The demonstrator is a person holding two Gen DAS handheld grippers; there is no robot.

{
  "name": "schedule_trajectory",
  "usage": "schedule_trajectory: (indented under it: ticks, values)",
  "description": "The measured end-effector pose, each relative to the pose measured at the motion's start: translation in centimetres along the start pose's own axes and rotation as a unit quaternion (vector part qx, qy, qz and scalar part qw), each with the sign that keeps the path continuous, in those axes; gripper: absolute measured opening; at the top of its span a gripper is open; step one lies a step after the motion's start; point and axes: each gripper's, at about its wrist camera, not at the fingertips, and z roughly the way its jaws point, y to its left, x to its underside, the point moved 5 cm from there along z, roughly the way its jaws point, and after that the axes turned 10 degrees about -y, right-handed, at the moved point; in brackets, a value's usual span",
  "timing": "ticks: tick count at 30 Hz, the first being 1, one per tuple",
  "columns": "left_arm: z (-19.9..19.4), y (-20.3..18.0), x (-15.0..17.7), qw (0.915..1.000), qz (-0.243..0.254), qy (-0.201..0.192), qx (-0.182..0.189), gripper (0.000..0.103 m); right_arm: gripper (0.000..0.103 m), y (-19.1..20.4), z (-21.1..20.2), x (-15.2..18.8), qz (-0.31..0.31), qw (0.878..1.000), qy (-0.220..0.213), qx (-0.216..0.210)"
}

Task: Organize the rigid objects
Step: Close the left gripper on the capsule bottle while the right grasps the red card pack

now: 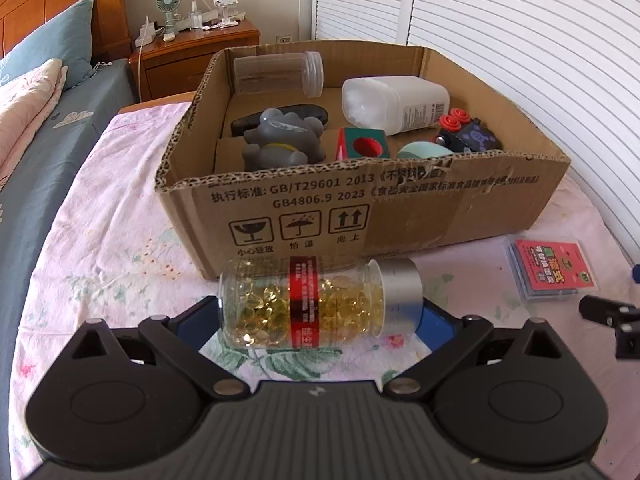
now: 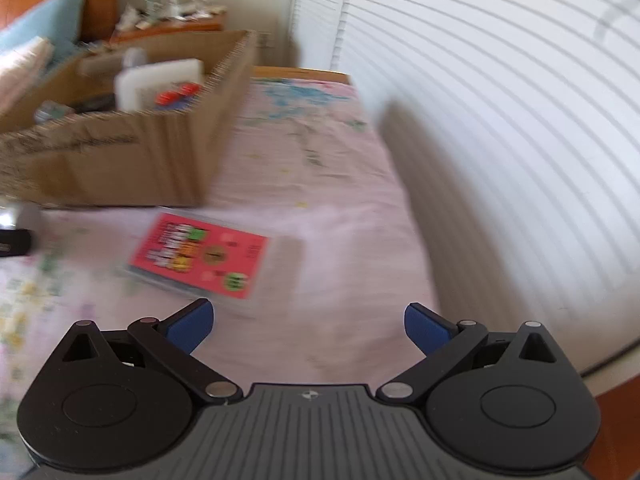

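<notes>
Capsule bottle (image 1: 320, 300) lies on its side on the flowered bedspread (image 1: 100, 248), just in front of the cardboard box (image 1: 360, 208), between the spread blue pads of the left gripper (image 1: 318, 318). Whether the pads touch the bottle cannot be told, since its body hides their tips. The bottle is clear, filled with yellow capsules, wrapped by a red label band and closed with a silver cap pointing right.

The right wrist view is blurred, so the print on the red card pack (image 2: 200, 256) is unreadable there; the pack lies flat on the bedspread, ahead of the right gripper (image 2: 308, 328), whose jaws stand wide with nothing between them. In the left wrist view only a black corner of that gripper shows at the right edge.

The box is open-topped and holds a clear empty jar (image 1: 278, 74) on its side, a white plastic bottle (image 1: 394, 104) on its side, a grey toy figure (image 1: 280, 140), a green block with a red hole (image 1: 362, 148), a pale teal round object (image 1: 424, 150) half hidden by the front wall, and a dark toy with red knobs (image 1: 466, 132).
</notes>
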Motion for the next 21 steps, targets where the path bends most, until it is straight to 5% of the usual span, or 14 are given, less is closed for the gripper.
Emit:
schedule_trajectory:
  ticks: [6, 21]
  values:
    - [0.1, 0.1, -0.1, 1.0000, 0.000, -0.001, 0.002, 0.093, 0.103, 2.8, 0.8, -0.2, -0.007, 0.998, 0.005, -0.055]
    - [-1.2, 2.0, 0.9, 0.9997, -0.013, 0.006, -0.021, 0.093, 0.103, 6.7, 3.9, -2.6, -0.023, 0.996, -0.004, -0.085]
